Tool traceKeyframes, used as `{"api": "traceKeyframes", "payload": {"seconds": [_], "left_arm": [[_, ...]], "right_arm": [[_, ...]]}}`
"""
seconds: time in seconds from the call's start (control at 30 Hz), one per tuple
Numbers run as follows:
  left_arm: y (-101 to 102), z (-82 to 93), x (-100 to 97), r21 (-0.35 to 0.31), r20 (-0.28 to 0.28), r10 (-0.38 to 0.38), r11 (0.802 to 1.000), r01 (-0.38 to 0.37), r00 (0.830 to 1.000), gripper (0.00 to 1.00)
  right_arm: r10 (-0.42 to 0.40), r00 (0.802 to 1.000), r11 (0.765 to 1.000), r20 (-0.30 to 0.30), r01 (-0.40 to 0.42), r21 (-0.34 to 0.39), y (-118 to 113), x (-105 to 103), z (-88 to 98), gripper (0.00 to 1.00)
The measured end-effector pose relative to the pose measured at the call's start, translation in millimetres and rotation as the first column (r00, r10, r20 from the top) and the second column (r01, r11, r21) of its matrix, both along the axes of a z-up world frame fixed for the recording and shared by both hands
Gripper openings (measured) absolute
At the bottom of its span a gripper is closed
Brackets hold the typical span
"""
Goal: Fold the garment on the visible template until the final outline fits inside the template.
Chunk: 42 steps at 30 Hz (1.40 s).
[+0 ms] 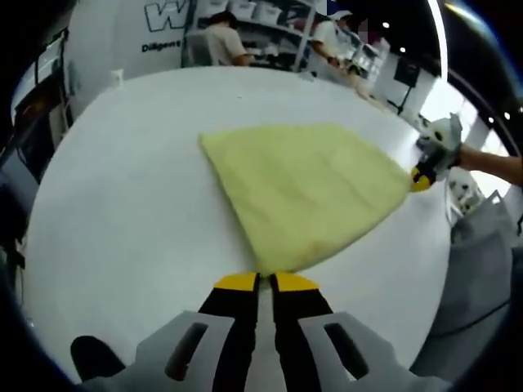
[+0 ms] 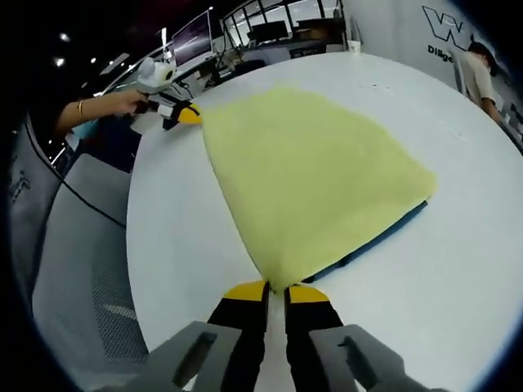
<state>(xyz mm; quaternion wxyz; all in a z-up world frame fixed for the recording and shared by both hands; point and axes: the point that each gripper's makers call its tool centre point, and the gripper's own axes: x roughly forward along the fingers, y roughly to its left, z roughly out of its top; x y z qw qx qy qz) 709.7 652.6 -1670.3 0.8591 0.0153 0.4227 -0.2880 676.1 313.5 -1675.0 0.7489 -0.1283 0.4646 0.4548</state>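
A pale yellow garment (image 1: 302, 192) lies spread on the round white table (image 1: 122, 204), folded into a fan shape. My left gripper (image 1: 263, 282) is shut on its near corner, yellow tips pinched together. At the far right of the left gripper view my right gripper (image 1: 425, 170) holds the opposite corner. In the right gripper view the garment (image 2: 310, 171) stretches away from my right gripper (image 2: 276, 291), which is shut on its corner. My left gripper (image 2: 181, 113) grips the far corner. A dark blue template edge (image 2: 377, 239) peeks out under the cloth's right side.
Grey chairs (image 2: 73, 245) stand close to the table's edge (image 2: 135, 212). Two people (image 1: 222, 39) work at shelves beyond the table's far side. Monitors (image 2: 196, 37) sit on desks behind. The bare tabletop (image 2: 458, 269) surrounds the garment.
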Motion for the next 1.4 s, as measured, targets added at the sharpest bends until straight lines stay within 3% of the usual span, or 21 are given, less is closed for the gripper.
{"api": "traceKeyframes", "payload": {"seconds": [0.13, 0.2, 0.27, 0.37, 0.47, 0.5, 0.6, 0.7, 0.8, 0.9, 1.03, 1.1, 1.17, 1.4], "left_arm": [[-1, 0.6, -3.5, 0.003, 0.010, 0.003, 1.000, -0.003, 1.000, 0.00], [0, -0.7, -3.9, 0.011, 0.018, -0.006, 1.000, 0.006, 1.000, 0.00], [0, -0.4, -5.3, 0.015, 0.028, -0.013, 1.000, 0.013, 1.000, 0.00], [1, -1.1, -18.8, 0.047, 0.040, -0.052, 0.998, 0.050, 0.998, 0.00], [10, -12.3, -40.7, 0.145, 0.000, -0.128, 0.981, 0.127, 0.992, 0.00], [8, -9.7, -43.7, 0.143, 0.021, -0.150, 0.979, 0.146, 0.988, 0.00], [8, -6.8, -59.3, 0.133, 0.013, -0.141, 0.981, 0.138, 0.990, 0.00], [15, -7.5, -62.8, 0.148, 0.020, -0.139, 0.980, 0.135, 0.990, 0.00], [23, -3.0, -53.5, 0.164, 0.049, -0.088, 0.983, 0.079, 0.995, 0.00], [21, 7.7, -39.0, 0.118, 0.078, -0.038, 0.993, 0.029, 0.996, 0.04], [14, 10.0, -27.7, 0.089, 0.085, -0.055, 0.995, 0.047, 0.995, 0.17], [9, 6.6, -23.3, 0.064, 0.071, -0.065, 0.996, 0.061, 0.995, 0.16], [6, -1.0, -21.1, 0.079, 0.048, -0.101, 0.992, 0.097, 0.994, 0.16], [-2, -6.1, -9.5, 0.093, 0.049, -0.132, 0.987, 0.128, 0.990, 0.13]], "right_arm": [[0.006, 1.000, 1.000, 0.021, -0.007, 0.023, 1, 0, 3.5, 0.00], [0.053, 0.997, 0.998, 0.051, -0.052, -0.024, -4, -1, 0.3, 0.00], [0.052, 0.997, 0.998, 0.051, -0.051, -0.027, -4, -3, -0.7, 0.00], [0.048, 0.998, 0.998, 0.042, -0.046, -0.036, -11, -2, -8.7, 0.00], [0.033, 0.999, 0.999, 0.026, -0.032, -0.033, -14, -8, -10.1, 0.00], [0.033, 0.999, 0.999, 0.027, -0.032, -0.032, -15, -8, -12.3, 0.00], [0.026, 0.999, 0.999, 0.031, -0.025, -0.023, -15, -14, -9.1, 0.00], [0.016, 0.999, 1.000, 0.030, -0.016, -0.020, -17, -13, -9.5, 0.00], [-0.003, 1.000, 1.000, 0.031, 0.004, -0.014, -19, -13, -8.5, 0.00], [-0.019, 0.999, 1.000, 0.033, 0.019, -0.010, -19, -15, -7.2, 0.00], [-0.027, 0.999, 1.000, 0.036, 0.027, -0.014, -18, -18, -5.7, 0.00], [-0.029, 0.999, 0.999, 0.035, 0.030, -0.013, -18, -17, -6.0, 0.00], [-0.035, 0.999, 0.999, 0.034, 0.036, -0.012, -18, -18, -4.7, 0.00], [-0.046, 0.998, 0.999, 0.030, 0.047, -0.007, -20, -19, -4.3, 0.00]]}}
